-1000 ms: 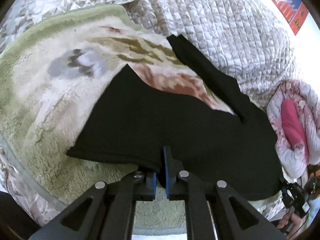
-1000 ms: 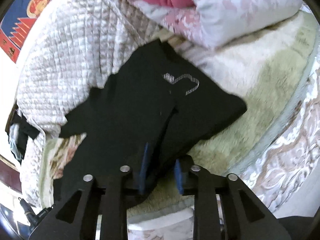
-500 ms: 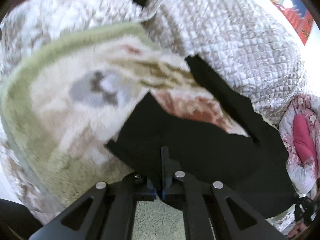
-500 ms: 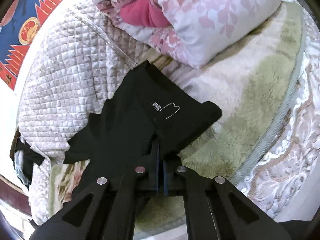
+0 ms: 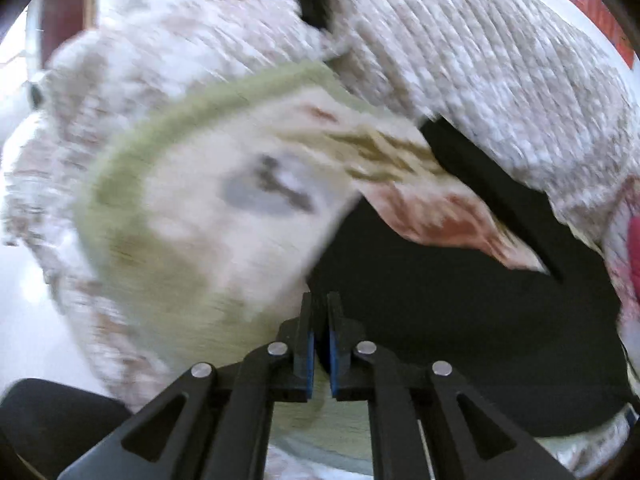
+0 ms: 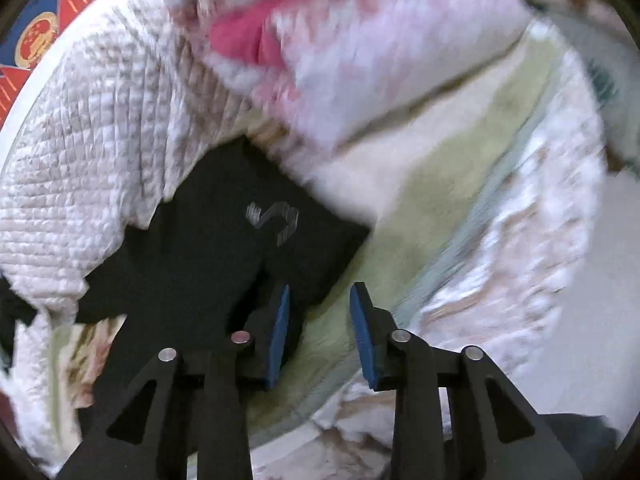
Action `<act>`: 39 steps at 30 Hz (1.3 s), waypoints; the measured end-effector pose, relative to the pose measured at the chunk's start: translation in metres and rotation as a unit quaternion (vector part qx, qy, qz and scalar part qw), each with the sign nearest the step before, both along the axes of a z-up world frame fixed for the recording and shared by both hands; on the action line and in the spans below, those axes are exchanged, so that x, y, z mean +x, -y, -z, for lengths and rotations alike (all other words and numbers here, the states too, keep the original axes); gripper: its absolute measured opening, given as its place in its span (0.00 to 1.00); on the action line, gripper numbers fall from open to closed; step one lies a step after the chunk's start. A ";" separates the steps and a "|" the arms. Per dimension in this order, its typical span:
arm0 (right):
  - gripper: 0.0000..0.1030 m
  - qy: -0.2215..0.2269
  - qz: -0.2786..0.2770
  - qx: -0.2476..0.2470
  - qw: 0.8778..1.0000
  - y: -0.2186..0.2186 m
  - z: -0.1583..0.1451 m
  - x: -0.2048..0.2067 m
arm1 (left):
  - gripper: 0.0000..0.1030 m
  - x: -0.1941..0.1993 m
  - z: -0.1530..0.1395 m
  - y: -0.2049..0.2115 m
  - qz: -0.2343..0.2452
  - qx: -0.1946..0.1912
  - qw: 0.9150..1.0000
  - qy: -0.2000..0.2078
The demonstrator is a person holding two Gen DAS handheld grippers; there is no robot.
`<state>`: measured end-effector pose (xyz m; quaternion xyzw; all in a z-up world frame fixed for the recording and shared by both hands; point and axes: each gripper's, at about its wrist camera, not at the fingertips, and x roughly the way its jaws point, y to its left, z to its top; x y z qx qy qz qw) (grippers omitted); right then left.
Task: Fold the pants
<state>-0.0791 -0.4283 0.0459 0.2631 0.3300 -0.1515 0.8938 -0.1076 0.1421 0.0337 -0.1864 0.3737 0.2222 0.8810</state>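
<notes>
The left gripper (image 5: 320, 308) has its pads almost pressed together, with only a thin slit between them. Its jaws have just been opening a crack. The edge of the black pants (image 5: 440, 312) sits between the tips, and they seem to nip it, though blur makes the contact hard to judge. Lower down, the slit shows pale green fleece.

The right gripper (image 6: 320, 296) is spread, its jaws having just been opening. Nothing is between the blue pads (image 6: 280, 328); only the blanket (image 6: 400, 216) shows in the gap. The pants' (image 6: 208, 264) near corner lies just beside and behind the left-hand finger, apart from the other one.

The pants lie flat on the fleece blanket (image 5: 192, 216), which is cream with a green border and a floral print. In the left view a leg runs up and away along the quilt's edge. In the right view a small pale logo (image 6: 276, 220) shows on the black cloth.

A quilt (image 5: 480, 60) in beige and white is heaped beyond the pants and touches their far edge. In the right view it fills the left side (image 6: 80, 140). A pink and white duvet (image 6: 380, 52) is bunched on the blanket past the pants. A red and blue hanging (image 6: 36, 32) shows on the wall behind. Both views are smeared by motion.
</notes>
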 end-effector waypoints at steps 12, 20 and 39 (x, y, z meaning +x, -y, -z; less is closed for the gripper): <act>0.31 -0.028 -0.248 -0.070 0.966 -0.085 0.004 0.097 | 0.48 0.087 -0.010 0.036 0.182 -0.014 0.983 0.000; 0.31 -0.045 -0.250 -0.072 0.964 -0.089 0.029 0.114 | 0.48 0.124 0.032 0.046 0.181 0.094 0.975 -0.088; 0.42 -0.017 -0.123 -0.098 0.987 -0.036 0.012 0.091 | 0.47 0.096 0.001 0.010 0.078 0.066 0.994 -0.024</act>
